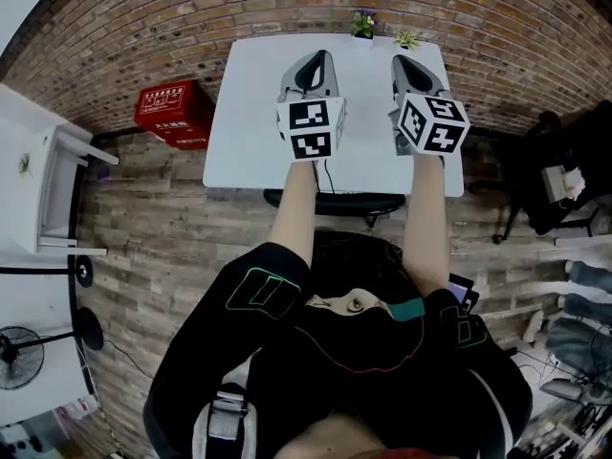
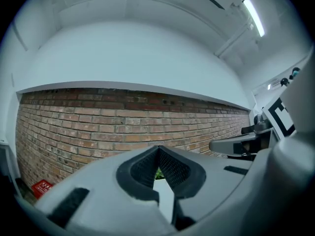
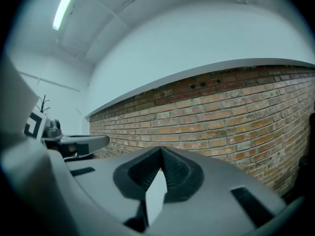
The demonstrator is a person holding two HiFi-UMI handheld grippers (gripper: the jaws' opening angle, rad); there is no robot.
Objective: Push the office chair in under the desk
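Observation:
The white desk (image 1: 249, 151) stands against the brick wall. At its near edge only a dark oval part of the black office chair (image 1: 335, 202) shows, with a leg poking out beside it; the rest is hidden under the desk. Both grippers are held level above the desktop and point at the wall, apart from the chair. My left gripper (image 1: 318, 57) (image 2: 158, 149) is shut with nothing in it. My right gripper (image 1: 402, 60) (image 3: 161, 150) is shut and empty too. Each gripper view shows the other gripper off to the side.
Two small potted plants (image 1: 363, 24) (image 1: 406, 39) sit at the desk's far edge. A red crate (image 1: 175, 113) lies on the floor at the desk's left. White furniture (image 1: 43, 185) and a fan (image 1: 19, 357) are at far left, dark furniture (image 1: 559, 175) at right.

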